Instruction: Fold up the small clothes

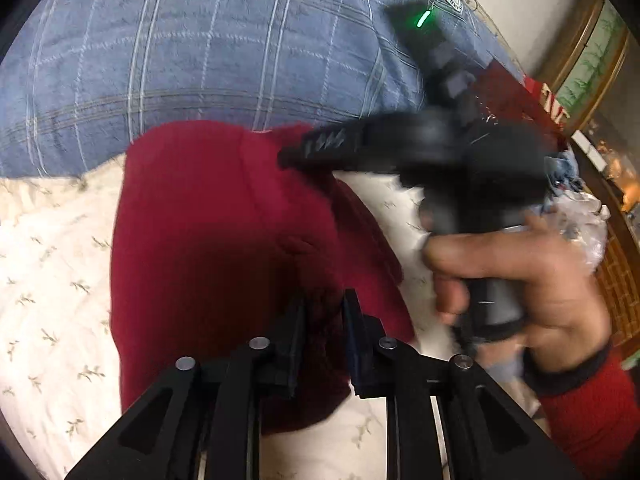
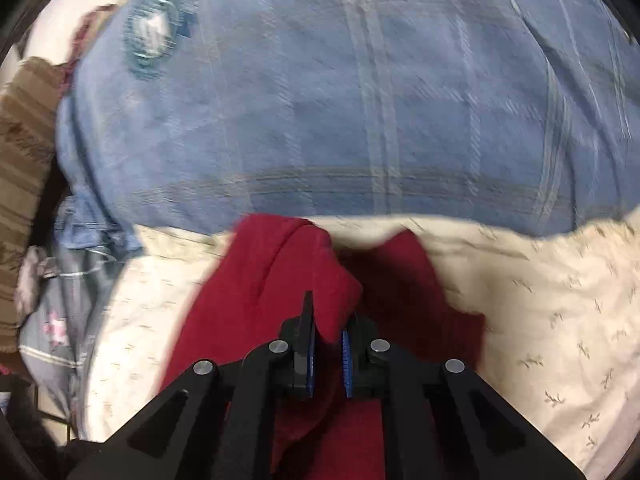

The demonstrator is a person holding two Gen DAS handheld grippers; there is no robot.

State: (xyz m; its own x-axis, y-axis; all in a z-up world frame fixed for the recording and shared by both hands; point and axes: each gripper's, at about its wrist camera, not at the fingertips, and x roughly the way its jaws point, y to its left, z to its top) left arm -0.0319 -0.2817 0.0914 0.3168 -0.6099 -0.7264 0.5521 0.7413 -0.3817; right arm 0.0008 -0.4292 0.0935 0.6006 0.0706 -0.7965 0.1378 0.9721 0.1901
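Each hand-held gripper pinches the red garment (image 1: pixel 208 240) on the cream bedsheet (image 1: pixel 48 280): the left hand-held gripper (image 1: pixel 324 320) at its near edge, the right hand-held gripper (image 2: pixel 326 332) on a raised fold. Uneven pulling could slip that thin pinch and skew the fold. Only the left wrist view shows the person's hand (image 1: pixel 520 280); only the right view shows the blue pads gripping cloth.

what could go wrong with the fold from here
1. The right gripper pinches only a thin edge of the red garment, so the cloth could slip out mid-fold.
2. The garment is already bunched and doubled near the left gripper, so the fold may come out creased or uneven.
3. Both grippers work close together over the same cloth, and the views are motion-blurred, so they could bump or pull against each other.
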